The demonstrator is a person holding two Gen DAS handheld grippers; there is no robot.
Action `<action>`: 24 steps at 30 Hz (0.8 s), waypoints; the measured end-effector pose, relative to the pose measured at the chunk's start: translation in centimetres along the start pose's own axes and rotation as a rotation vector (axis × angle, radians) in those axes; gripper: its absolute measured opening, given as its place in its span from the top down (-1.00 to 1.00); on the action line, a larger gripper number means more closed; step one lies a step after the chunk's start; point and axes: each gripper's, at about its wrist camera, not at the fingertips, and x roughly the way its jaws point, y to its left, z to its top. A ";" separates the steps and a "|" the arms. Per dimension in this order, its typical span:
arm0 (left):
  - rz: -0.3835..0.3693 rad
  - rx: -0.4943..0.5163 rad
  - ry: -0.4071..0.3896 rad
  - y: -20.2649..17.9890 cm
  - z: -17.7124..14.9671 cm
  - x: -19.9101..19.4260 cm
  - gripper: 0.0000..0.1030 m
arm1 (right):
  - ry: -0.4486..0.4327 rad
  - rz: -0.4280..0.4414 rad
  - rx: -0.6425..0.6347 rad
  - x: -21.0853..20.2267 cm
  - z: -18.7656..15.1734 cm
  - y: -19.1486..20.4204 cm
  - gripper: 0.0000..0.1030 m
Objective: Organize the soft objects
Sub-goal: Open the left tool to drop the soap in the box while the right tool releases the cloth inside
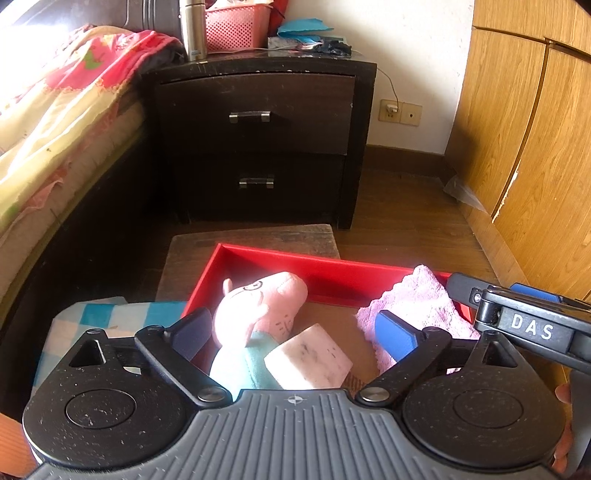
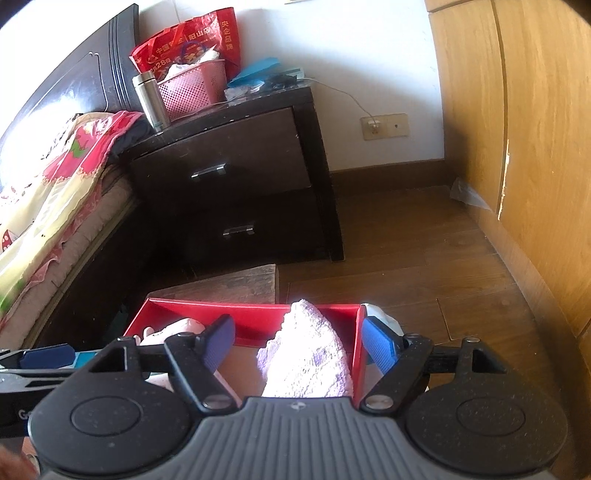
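Observation:
A red tray [image 1: 295, 260] sits on a low wooden stool. In it lie a pink pig plush toy [image 1: 258, 310], a white sponge block [image 1: 308, 356] and a lilac towel [image 1: 417, 302]. My left gripper [image 1: 295, 332] is open, its jaws either side of the plush and sponge, just above them. My right gripper [image 2: 299, 345] is open over the tray's [image 2: 255, 314] right end, its jaws around the lilac towel [image 2: 310, 350], not touching it. The right gripper also shows in the left wrist view [image 1: 517, 314]. A blue-checked cloth [image 1: 110, 314] lies left of the tray.
A dark two-drawer nightstand [image 1: 258, 122] stands behind the stool, with a pink basket [image 1: 236, 26] and steel flask [image 1: 194, 29] on top. A bed with a floral quilt [image 1: 48, 122] is at left. Wooden wardrobe doors [image 1: 535, 147] are at right. A white object [image 2: 380, 315] lies beyond the tray's right wall.

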 end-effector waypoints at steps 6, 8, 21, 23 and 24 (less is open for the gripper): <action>0.003 -0.013 -0.006 0.4 0.1 -0.2 -0.81 | -0.016 0.010 0.013 -0.2 -0.1 0.0 -0.10; 0.005 -0.021 -0.014 0.6 0.2 -0.4 -0.81 | -0.023 0.013 0.022 -0.4 0.0 -0.1 -0.11; 0.014 0.004 -0.001 1.3 -0.3 -2.8 -0.86 | -0.001 0.040 -0.043 -2.6 0.0 0.9 -0.16; 0.001 -0.002 0.012 1.5 -0.6 -3.4 -0.86 | 0.002 0.037 -0.053 -3.4 -0.2 1.1 -0.16; 0.000 -0.002 0.018 1.6 -0.9 -3.7 -0.87 | 0.004 0.041 -0.048 -3.9 -0.2 1.1 -0.17</action>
